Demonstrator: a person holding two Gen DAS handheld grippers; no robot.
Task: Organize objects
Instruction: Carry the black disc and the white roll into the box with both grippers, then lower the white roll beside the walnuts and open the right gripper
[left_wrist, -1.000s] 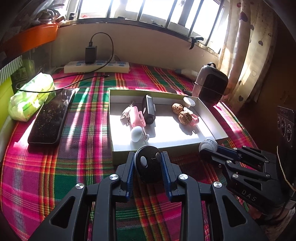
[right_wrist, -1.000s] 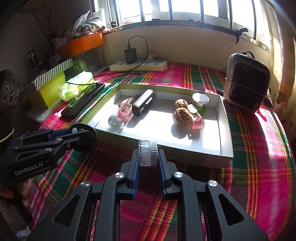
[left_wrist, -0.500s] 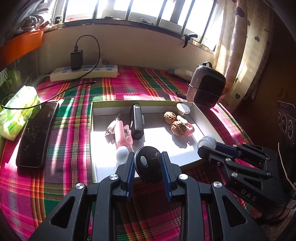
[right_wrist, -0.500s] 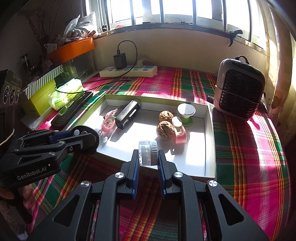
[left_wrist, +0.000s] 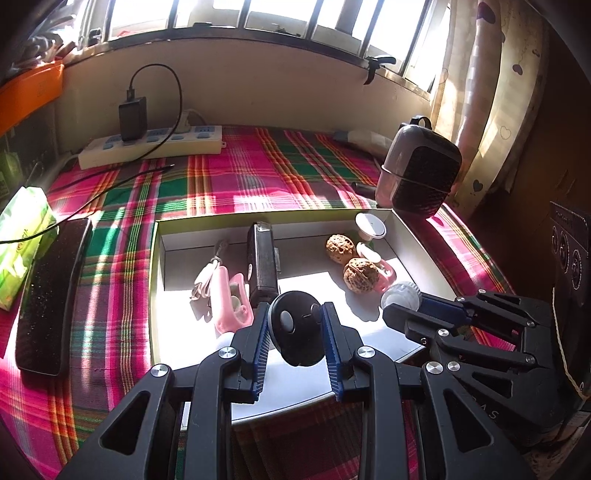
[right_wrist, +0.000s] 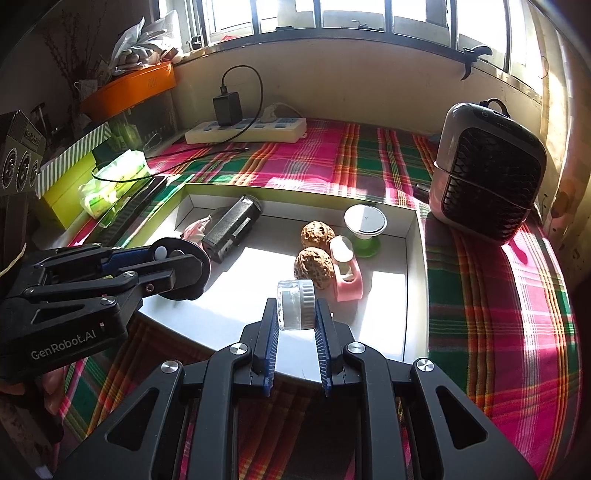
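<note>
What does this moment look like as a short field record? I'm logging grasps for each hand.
left gripper: shut on black round device, over the tray
right gripper: shut on small clear jar, over the tray
tray: white, open, on plaid cloth
tray contents: two walnuts, black case, pink holder, green-footed cup

The left gripper (left_wrist: 295, 332) has its blue-padded fingers (left_wrist: 260, 345) clamped on a black round device (left_wrist: 295, 334). Beside it, the right gripper (right_wrist: 295, 314) pinches a small clear jar (right_wrist: 295, 304), held on its side. Both point forward, roughly level.
</note>
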